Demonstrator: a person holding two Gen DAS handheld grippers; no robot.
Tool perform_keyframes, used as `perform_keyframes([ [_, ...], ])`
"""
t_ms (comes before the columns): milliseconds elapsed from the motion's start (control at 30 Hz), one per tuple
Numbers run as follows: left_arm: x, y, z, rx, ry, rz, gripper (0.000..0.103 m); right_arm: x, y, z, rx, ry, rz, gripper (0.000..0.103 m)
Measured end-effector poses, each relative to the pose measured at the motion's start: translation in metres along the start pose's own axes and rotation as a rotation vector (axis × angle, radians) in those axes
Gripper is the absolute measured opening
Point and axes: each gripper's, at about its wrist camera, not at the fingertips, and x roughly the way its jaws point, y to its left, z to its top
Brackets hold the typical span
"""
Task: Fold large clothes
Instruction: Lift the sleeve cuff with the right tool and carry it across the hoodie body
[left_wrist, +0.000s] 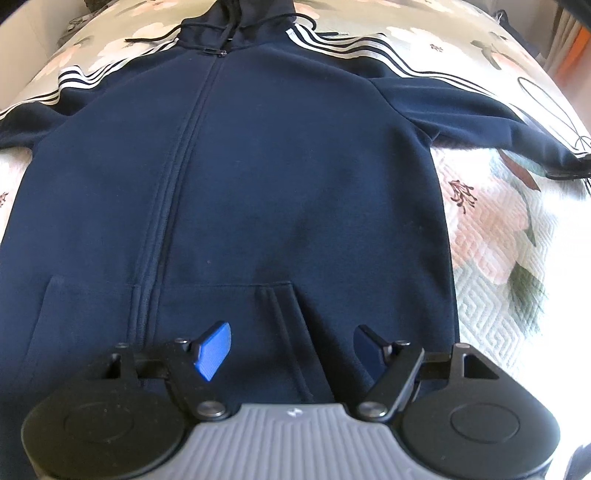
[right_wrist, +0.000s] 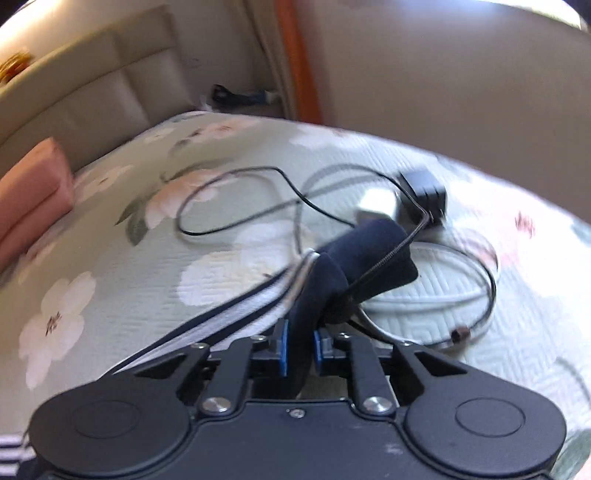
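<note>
A navy zip hoodie (left_wrist: 258, 177) with white sleeve stripes lies flat, front up, on a floral bedspread (left_wrist: 509, 236), sleeves spread out. My left gripper (left_wrist: 291, 350) is open and empty, hovering over the hoodie's hem near the right pocket. In the right wrist view my right gripper (right_wrist: 300, 349) is shut on the hoodie's sleeve (right_wrist: 354, 254), gripping the navy cloth near the cuff; the striped sleeve (right_wrist: 236, 321) trails back to the left.
Black and white cables (right_wrist: 258, 188) with a black charger (right_wrist: 424, 192) and a white adapter lie on the bedspread beyond the cuff. A pink pillow (right_wrist: 33, 199) and padded headboard (right_wrist: 92, 74) stand at the left.
</note>
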Motion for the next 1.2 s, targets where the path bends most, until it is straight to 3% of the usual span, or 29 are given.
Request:
perform_keyframes([
  [200, -0.004, 0.016, -0.002, -0.027, -0.007, -0.004, 0.075, -0.045, 0.065, -0.008, -0.244, -0.134, 0.031, 0.011],
  [367, -0.006, 0.036, -0.005, -0.075, -0.007, -0.005, 0.075, -0.104, 0.151, -0.046, -0.549, -0.288, 0.142, 0.010],
  [467, -0.007, 0.046, -0.008, -0.097, -0.003, -0.006, 0.075, -0.130, 0.199, -0.082, -0.723, -0.277, 0.262, 0.010],
  [600, -0.007, 0.053, -0.010, -0.102, 0.002, -0.004, 0.075, -0.138, 0.228, -0.127, -0.827, -0.152, 0.360, 0.014],
  [633, -0.007, 0.055, -0.010, -0.101, 0.003, -0.004, 0.075, -0.134, 0.224, -0.129, -0.806, -0.139, 0.342, 0.016],
  [700, -0.006, 0.059, -0.012, -0.097, 0.006, -0.003, 0.076, -0.120, 0.205, -0.119, -0.728, -0.108, 0.285, 0.034],
  [733, -0.006, 0.060, -0.013, -0.096, 0.008, -0.001, 0.076, -0.108, 0.187, -0.107, -0.662, -0.081, 0.249, 0.052],
  [767, -0.004, 0.063, -0.014, -0.095, 0.011, 0.002, 0.076, -0.097, 0.169, -0.095, -0.604, -0.059, 0.215, 0.060],
  [933, 0.009, 0.063, -0.012, -0.105, 0.040, 0.009, 0.076, -0.056, 0.071, -0.029, -0.398, -0.028, 0.052, 0.063],
  [1067, 0.014, 0.048, -0.007, -0.069, 0.044, 0.002, 0.076, -0.039, 0.011, 0.018, -0.246, -0.053, -0.018, 0.070],
  [1200, 0.016, 0.024, -0.003, -0.006, 0.038, -0.004, 0.076, -0.004, -0.032, 0.049, -0.086, 0.073, 0.010, 0.081],
])
